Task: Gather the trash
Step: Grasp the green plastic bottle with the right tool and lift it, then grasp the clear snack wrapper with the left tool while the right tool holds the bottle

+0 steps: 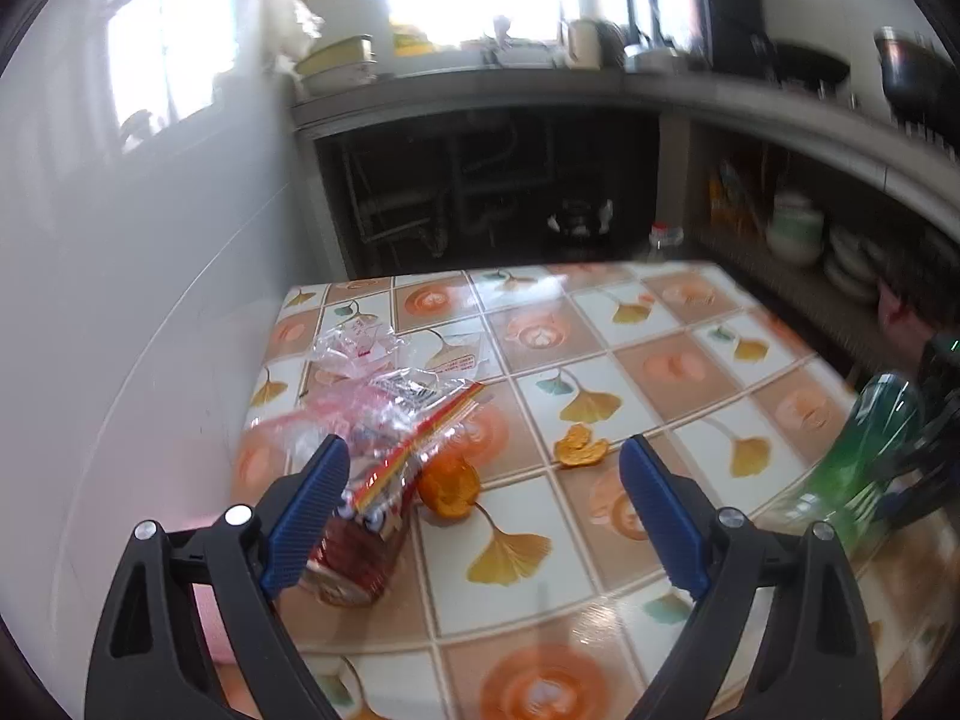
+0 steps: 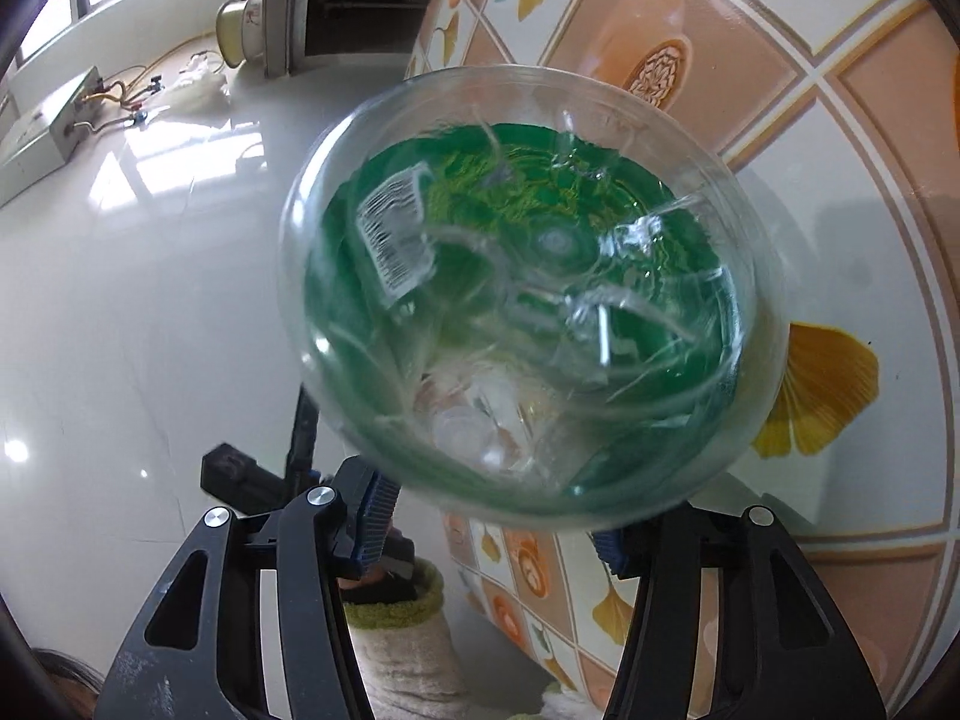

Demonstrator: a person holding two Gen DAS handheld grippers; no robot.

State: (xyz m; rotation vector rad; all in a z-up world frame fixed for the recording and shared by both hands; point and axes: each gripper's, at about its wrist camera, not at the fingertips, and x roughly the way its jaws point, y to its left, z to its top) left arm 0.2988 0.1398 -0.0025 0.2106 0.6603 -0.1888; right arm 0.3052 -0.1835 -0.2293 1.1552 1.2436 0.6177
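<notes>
— Two grippers are in view, so how does each one stand?

— On the left gripper (image 1: 485, 483) the blue pads are spread wide with nothing between them. It hangs above the near part of the table (image 1: 660, 324), which has a covering of ginkgo-leaf and orange squares. The right gripper (image 2: 489, 525) is clamped on a green plastic bottle (image 2: 528, 294). The bottle's clear base faces the right wrist camera, and its body sits between the two pads.

— Where is that bottle relative to the table?

— In the left wrist view it shows at the table's right edge, tilted and held up off the surface. (The picture is blurred there, so I cannot tell whether it touches the edge.)

— And the rest of the trash?

— A heap of crumpled clear plastic wrappers (image 1: 384, 384) lies near the table's left edge, toward the far left corner. Against its near side lies a wrapper with a red and yellow strip (image 1: 420, 450). Below that lies a dark red packet (image 1: 354, 558), just beside the left pad as the camera sees it. One piece of orange peel (image 1: 447, 486) touches the wrappers on their right. A second, smaller peel (image 1: 581, 447) lies apart from it, nearer the middle of the table.

— Is anyone in view?

— A sleeve with a fuzzy green cuff (image 2: 390, 606) shows low in the right wrist view, beside the table's side.
</notes>
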